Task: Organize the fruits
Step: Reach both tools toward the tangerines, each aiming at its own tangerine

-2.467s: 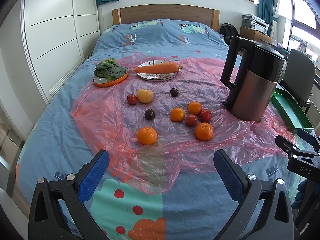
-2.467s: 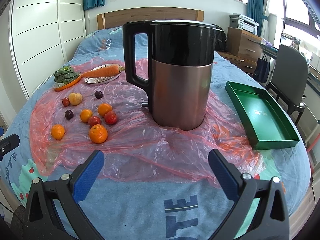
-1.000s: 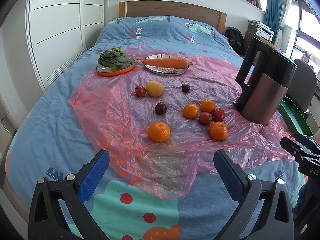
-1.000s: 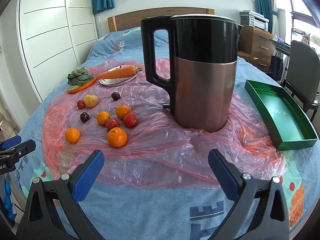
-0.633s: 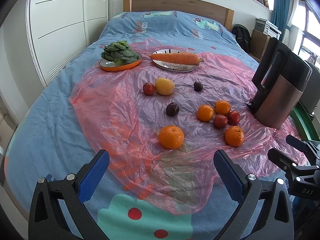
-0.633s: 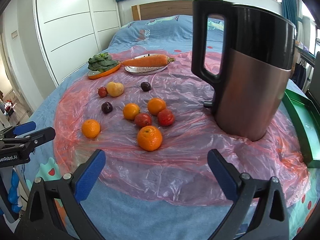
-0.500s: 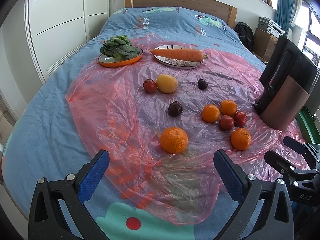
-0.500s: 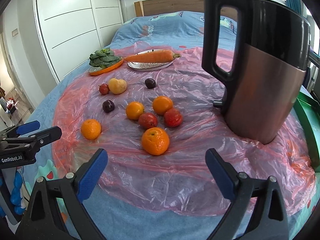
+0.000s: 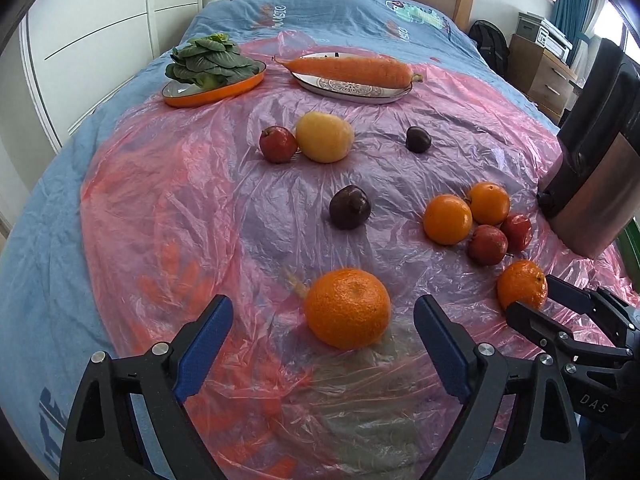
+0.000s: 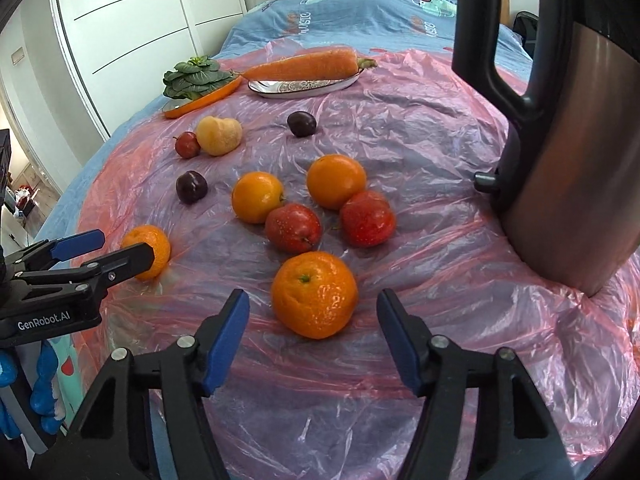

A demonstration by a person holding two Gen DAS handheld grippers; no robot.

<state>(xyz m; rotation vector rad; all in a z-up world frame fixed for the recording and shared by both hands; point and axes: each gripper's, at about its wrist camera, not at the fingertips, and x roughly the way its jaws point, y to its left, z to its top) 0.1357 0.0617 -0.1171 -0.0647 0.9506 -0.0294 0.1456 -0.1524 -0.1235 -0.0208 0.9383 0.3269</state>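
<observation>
Fruits lie on a pink plastic sheet (image 9: 200,208) on the bed. My left gripper (image 9: 322,344) is open, its blue pads on either side of a large mandarin (image 9: 347,308), not touching it. My right gripper (image 10: 312,340) is open around another mandarin (image 10: 315,294), also shown in the left wrist view (image 9: 522,284). Beyond lie two oranges (image 10: 258,197) (image 10: 336,181), two red apples (image 10: 293,228) (image 10: 367,218), two dark plums (image 10: 192,187) (image 10: 302,123), a small red apple (image 9: 278,144) and a yellow fruit (image 9: 325,137).
A steel and black kettle (image 10: 572,152) stands close on the right. At the back are an orange dish of greens (image 9: 214,70) and a plate with a carrot (image 9: 352,74). White wardrobe doors (image 9: 100,28) line the left side.
Both grippers have moved forward and down toward the fruits. Each now has a mandarin between its open fingers. The green tray has left the right wrist view.
</observation>
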